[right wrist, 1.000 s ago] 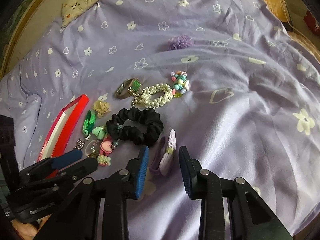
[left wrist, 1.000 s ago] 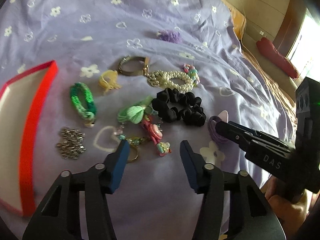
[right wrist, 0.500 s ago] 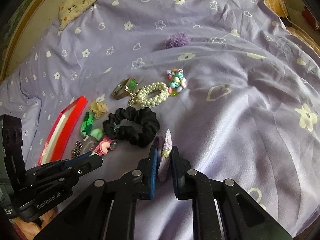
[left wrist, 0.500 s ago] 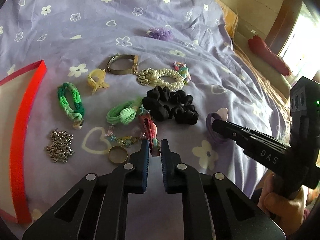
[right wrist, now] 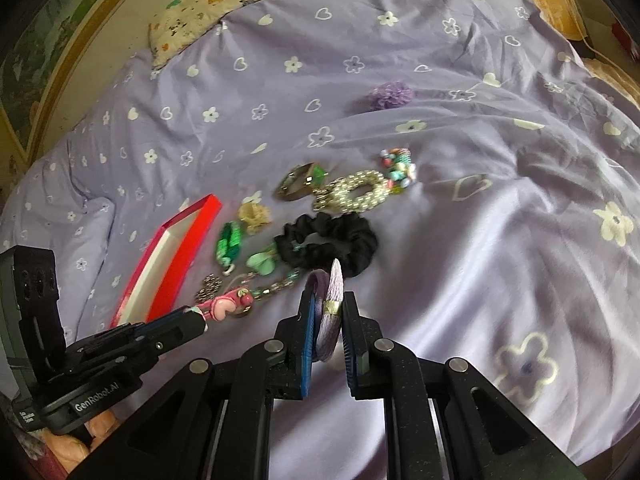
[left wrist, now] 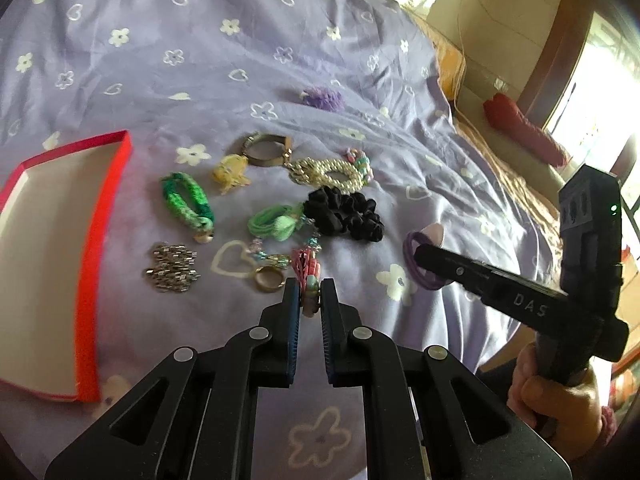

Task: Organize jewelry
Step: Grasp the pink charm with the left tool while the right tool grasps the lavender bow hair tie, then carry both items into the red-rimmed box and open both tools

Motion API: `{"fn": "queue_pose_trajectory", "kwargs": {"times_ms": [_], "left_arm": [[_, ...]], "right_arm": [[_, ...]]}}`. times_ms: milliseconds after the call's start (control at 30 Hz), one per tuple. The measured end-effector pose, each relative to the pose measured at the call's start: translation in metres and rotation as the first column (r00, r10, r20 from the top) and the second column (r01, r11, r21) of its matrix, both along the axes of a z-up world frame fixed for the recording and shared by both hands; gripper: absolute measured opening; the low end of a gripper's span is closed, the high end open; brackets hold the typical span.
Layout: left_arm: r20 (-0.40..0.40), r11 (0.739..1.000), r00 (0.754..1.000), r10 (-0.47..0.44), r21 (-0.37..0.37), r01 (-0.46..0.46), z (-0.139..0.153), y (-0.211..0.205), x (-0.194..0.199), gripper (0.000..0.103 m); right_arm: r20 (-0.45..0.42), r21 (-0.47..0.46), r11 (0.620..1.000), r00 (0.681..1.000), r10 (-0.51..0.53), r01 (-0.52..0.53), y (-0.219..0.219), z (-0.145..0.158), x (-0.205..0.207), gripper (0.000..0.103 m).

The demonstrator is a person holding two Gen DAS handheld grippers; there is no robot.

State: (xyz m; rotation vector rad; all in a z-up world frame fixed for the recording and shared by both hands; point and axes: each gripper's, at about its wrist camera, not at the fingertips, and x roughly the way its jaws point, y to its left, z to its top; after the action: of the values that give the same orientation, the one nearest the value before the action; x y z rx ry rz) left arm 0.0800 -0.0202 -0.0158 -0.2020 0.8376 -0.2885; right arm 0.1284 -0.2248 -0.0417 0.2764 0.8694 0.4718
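Note:
My left gripper [left wrist: 310, 286] is shut on a pink charm hair clip [left wrist: 306, 270], lifted slightly off the purple bedspread; the clip also shows in the right wrist view [right wrist: 224, 304]. My right gripper [right wrist: 326, 300] is shut on a lilac hair tie [right wrist: 330, 312], also seen in the left wrist view [left wrist: 424, 258]. A red-rimmed box lid [left wrist: 100, 220] lies open at the left. Jewelry lies in a cluster: a black scrunchie [left wrist: 346, 214], a pearl bracelet [left wrist: 326, 172], a green braided band [left wrist: 186, 204], a silver chain [left wrist: 172, 268], a gold ring [left wrist: 270, 280].
A metal bangle [left wrist: 266, 150], a yellow bow [left wrist: 230, 170], a mint green tie [left wrist: 276, 224] and a purple pom-pom [left wrist: 322, 98] lie on the bedspread. A patterned pillow [right wrist: 208, 4] is at the far end. The bed edge drops off at the right.
Both grippers closed: the left on the pink clip, the right on the lilac hair tie. Both have since lifted their items slightly and pulled back from the cluster.

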Motion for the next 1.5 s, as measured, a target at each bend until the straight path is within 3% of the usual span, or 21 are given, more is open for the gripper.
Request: {"fn": "queue_pose_trajectory", "kwargs": {"times_ms": [333, 700, 1067, 1500], "left_arm": [[0.056, 0.993, 0.991, 0.118, -0.01, -0.118, 0.019, 0.059, -0.031, 0.009], [0.08, 0.957, 0.954, 0.289, -0.026, -0.288, 0.021, 0.145, -0.063, 0.009], [0.057, 0.912, 0.91, 0.41, -0.053, -0.407, 0.007, 0.212, -0.075, 0.009], [-0.007, 0.891, 0.892, 0.451, -0.045, -0.451, -0.027, 0.248, -0.064, 0.009]], "right_arm": [[0.018, 0.025, 0.994, 0.994, 0.108, -0.108, 0.053, 0.014, -0.01, 0.012], [0.009, 0.029, 0.963, 0.963, 0.268, -0.269, 0.14, 0.017, -0.018, 0.012], [0.001, 0.012, 0.916, 0.917, 0.4, -0.4, 0.226, 0.016, -0.021, 0.012], [-0.089, -0.047, 0.867, 0.866, 0.492, -0.497, 0.291, -0.017, -0.013, 0.012]]}}
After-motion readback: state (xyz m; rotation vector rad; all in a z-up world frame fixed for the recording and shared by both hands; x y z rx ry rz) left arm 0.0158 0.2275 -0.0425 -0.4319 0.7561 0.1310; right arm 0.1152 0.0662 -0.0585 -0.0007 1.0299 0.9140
